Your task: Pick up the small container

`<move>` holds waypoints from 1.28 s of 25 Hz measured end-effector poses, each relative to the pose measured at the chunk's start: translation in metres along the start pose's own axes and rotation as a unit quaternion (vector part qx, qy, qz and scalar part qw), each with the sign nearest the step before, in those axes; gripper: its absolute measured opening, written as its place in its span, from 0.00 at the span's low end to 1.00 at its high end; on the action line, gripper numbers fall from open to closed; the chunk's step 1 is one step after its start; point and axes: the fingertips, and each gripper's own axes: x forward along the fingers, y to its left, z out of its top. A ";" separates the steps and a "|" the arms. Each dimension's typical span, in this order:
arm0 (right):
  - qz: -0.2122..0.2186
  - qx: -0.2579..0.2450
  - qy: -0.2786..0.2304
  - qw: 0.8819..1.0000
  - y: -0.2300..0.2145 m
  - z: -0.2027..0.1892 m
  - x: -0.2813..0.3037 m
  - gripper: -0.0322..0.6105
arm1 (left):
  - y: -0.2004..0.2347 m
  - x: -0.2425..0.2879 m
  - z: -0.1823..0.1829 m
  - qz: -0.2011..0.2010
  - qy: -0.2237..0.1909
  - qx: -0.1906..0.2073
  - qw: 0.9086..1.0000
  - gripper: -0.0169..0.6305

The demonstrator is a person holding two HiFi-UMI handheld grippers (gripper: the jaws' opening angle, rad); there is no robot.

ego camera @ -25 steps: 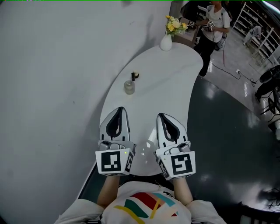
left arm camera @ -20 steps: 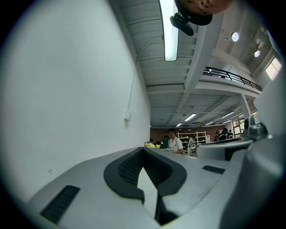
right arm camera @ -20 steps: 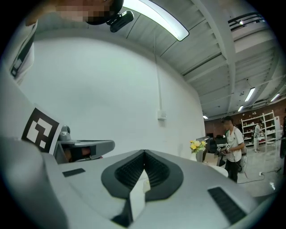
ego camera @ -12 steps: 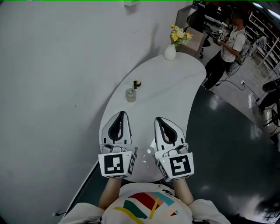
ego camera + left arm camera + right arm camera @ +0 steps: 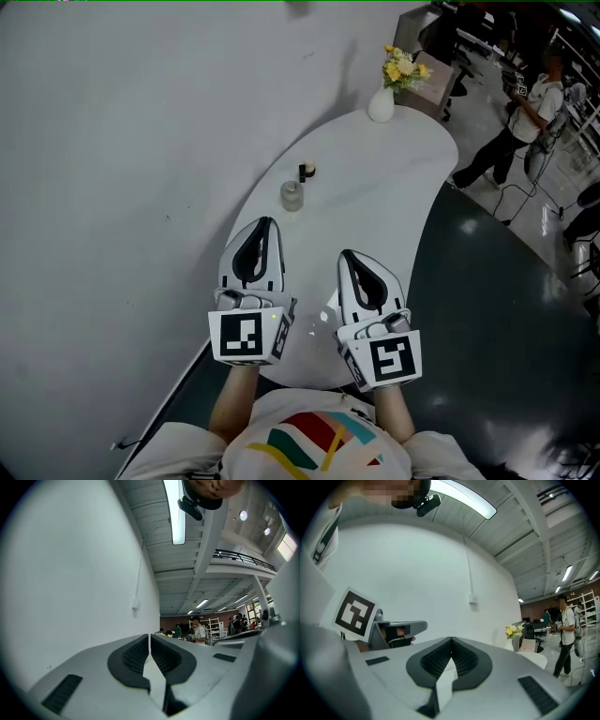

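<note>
The small container (image 5: 292,195), a clear squat jar, stands on the white table (image 5: 375,187) near its left edge. A tiny dark bottle with a pale cap (image 5: 305,172) stands just behind it. My left gripper (image 5: 264,223) lies on the near part of the table, tips pointing at the jar a short way in front of it, shut and empty. Beside it, my right gripper (image 5: 347,254) is also shut on nothing. In the left gripper view the jaws (image 5: 149,637) meet, and the right gripper view shows its jaws (image 5: 451,640) closed too. The jar is hidden in both gripper views.
A white vase of yellow flowers (image 5: 382,103) stands at the table's far end, also seen as the vase (image 5: 513,637) in the right gripper view. A white wall (image 5: 141,141) runs along the table's left. A person (image 5: 525,122) walks on the dark floor (image 5: 506,300) at right.
The head view has shifted, so the table sits further right. My left gripper has edged slightly nearer the jar. The person in the background has walked right.
</note>
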 end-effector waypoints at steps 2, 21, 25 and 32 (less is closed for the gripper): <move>0.006 0.002 0.008 1.000 -0.001 -0.007 0.005 0.07 | 0.005 0.011 -0.002 -0.003 0.002 -0.003 1.000 0.05; 0.024 0.033 0.066 0.997 -0.014 -0.054 0.032 0.07 | 0.019 0.095 -0.049 -0.027 0.034 0.013 0.999 0.27; 0.026 0.039 0.071 0.996 -0.022 -0.062 0.040 0.07 | 0.021 0.112 -0.067 -0.028 0.047 0.006 0.998 0.35; 0.021 0.055 0.093 0.994 -0.034 -0.092 0.049 0.07 | 0.036 0.138 -0.115 -0.020 0.072 0.001 0.997 0.38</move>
